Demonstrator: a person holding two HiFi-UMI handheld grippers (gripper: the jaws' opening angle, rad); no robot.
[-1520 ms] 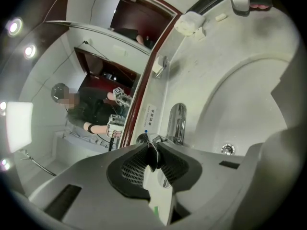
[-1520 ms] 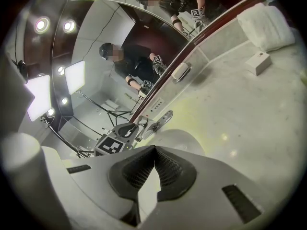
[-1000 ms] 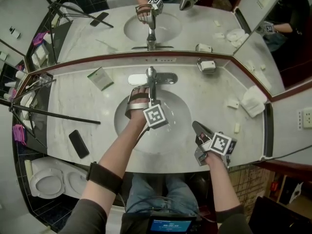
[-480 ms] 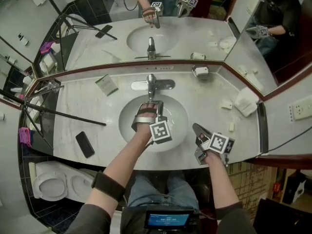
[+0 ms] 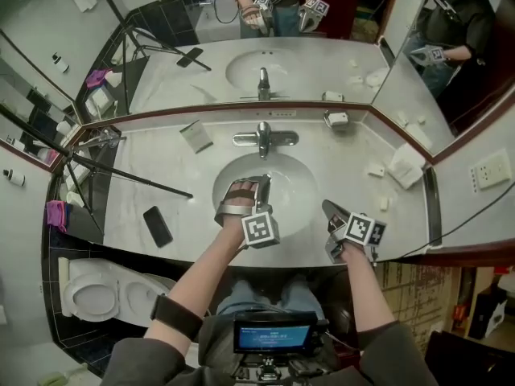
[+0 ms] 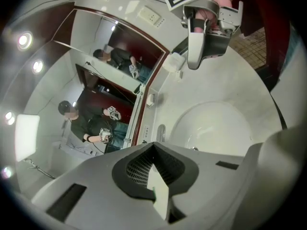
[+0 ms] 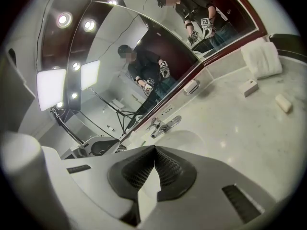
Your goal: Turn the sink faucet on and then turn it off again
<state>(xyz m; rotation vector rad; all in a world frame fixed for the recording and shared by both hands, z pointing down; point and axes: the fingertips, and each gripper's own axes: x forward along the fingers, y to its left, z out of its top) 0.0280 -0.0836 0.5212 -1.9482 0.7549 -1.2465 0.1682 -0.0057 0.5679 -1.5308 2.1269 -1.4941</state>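
Left gripper [image 5: 263, 183]: jaws fully together, nothing between the pads; its own view shows only the bare white basin [image 5: 286, 185] past the tips. A second ago this gripper sat up at the faucet [image 5: 263, 137], its tip by the chrome body; half a second ago it was already backing off over the bowl. Now it hovers over the front left part of the basin, well apart from the faucet and nearer to me. The faucet stands at the back rim of the basin, centred, just under the mirror [image 5: 322, 55]; nothing touches it. I cannot tell from any view whether water runs. Right gripper [image 5: 327, 206]: jaws closed on nothing, as in both earlier frames. It hangs over the counter [image 5: 354, 163] at the front right of the basin, in nearly the same spot as before and slightly nearer the front edge. Its view looks across the marble to the faucet. Unmoved on the counter: black phone [image 5: 158, 226] at front left, small packet [image 5: 195, 136] at back left, soap dish [image 5: 338, 120] by the mirror, folded towel [image 5: 409, 166] at far right. The head view itself has shifted, so the whole counter sits a little to the right in frame.
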